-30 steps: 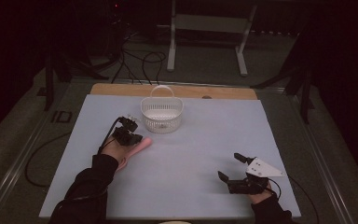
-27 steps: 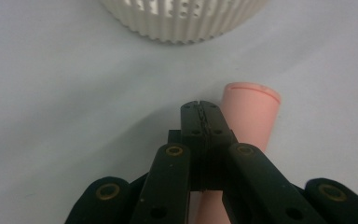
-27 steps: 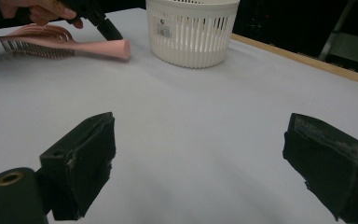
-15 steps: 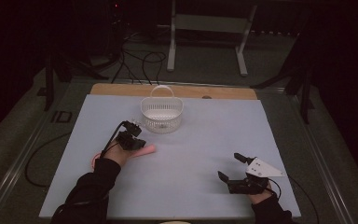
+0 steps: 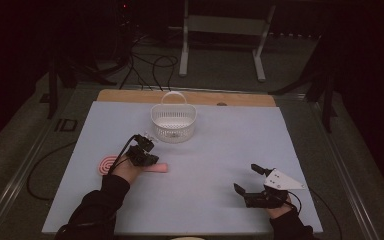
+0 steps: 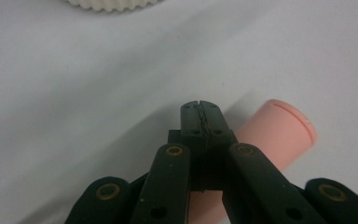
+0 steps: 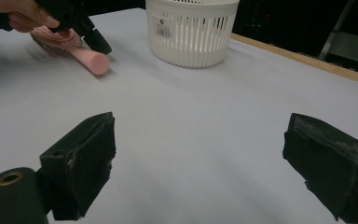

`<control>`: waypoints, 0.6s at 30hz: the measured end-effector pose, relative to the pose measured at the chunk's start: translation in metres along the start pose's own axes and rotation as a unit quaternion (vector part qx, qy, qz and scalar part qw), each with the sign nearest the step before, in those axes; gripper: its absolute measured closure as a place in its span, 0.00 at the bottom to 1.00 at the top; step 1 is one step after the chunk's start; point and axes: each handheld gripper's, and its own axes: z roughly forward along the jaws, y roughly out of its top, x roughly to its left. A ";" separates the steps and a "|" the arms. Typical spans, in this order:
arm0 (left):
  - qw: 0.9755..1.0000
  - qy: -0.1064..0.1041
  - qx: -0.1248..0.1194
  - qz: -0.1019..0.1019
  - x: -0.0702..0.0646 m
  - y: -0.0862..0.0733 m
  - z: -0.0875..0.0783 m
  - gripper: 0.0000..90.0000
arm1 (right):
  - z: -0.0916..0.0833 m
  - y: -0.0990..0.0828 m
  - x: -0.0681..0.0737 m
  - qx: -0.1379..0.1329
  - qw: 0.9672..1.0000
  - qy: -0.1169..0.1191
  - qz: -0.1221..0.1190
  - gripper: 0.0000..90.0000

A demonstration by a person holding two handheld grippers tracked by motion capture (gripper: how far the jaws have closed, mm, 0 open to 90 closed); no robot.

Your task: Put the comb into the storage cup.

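Your left hand-held gripper (image 5: pixel 144 156) has its jaws pressed together with nothing between them, right over the pink brush (image 5: pixel 130 166) lying near the table's (image 5: pixel 220 150) left edge. Right hand-held gripper (image 5: pixel 252 182) is spread, idle near the front-right corner. Basket (image 5: pixel 173 122) looks empty; brush not picked up yet.

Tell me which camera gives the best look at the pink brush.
The high view: it shows the whole pink brush, round head and handle, lying on the table. The left gripper view catches its handle end under the shut jaws; the right gripper view shows the handle, with the head partly hidden by the hand.
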 end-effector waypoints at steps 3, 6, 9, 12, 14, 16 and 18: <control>1.000 0.000 0.002 0.001 -0.002 -0.003 -0.001 1.00 | 0.000 0.000 0.000 0.000 1.000 0.000 0.001 0.10; 1.000 -0.002 0.002 0.002 -0.004 -0.005 -0.002 1.00 | 0.000 0.000 0.000 0.000 1.000 -0.001 0.000 0.10; 1.000 -0.004 0.003 0.005 -0.006 -0.010 -0.004 1.00 | 0.000 0.000 0.000 0.000 1.000 0.000 0.001 0.10; 1.000 -0.005 0.005 0.005 -0.008 -0.013 -0.004 1.00 | 0.000 0.000 0.000 0.001 1.000 -0.001 0.001 0.10; 1.000 -0.009 0.007 0.005 -0.010 -0.017 -0.005 1.00 | 0.001 0.000 0.000 0.001 1.000 0.000 0.001 0.10; 1.000 -0.010 0.008 0.008 -0.012 -0.020 -0.006 1.00 | 0.000 0.000 0.000 0.001 1.000 -0.001 0.000 0.10; 1.000 -0.010 0.009 0.008 -0.012 -0.021 -0.007 1.00 | 0.000 0.000 0.000 0.001 1.000 -0.001 0.000 0.10</control>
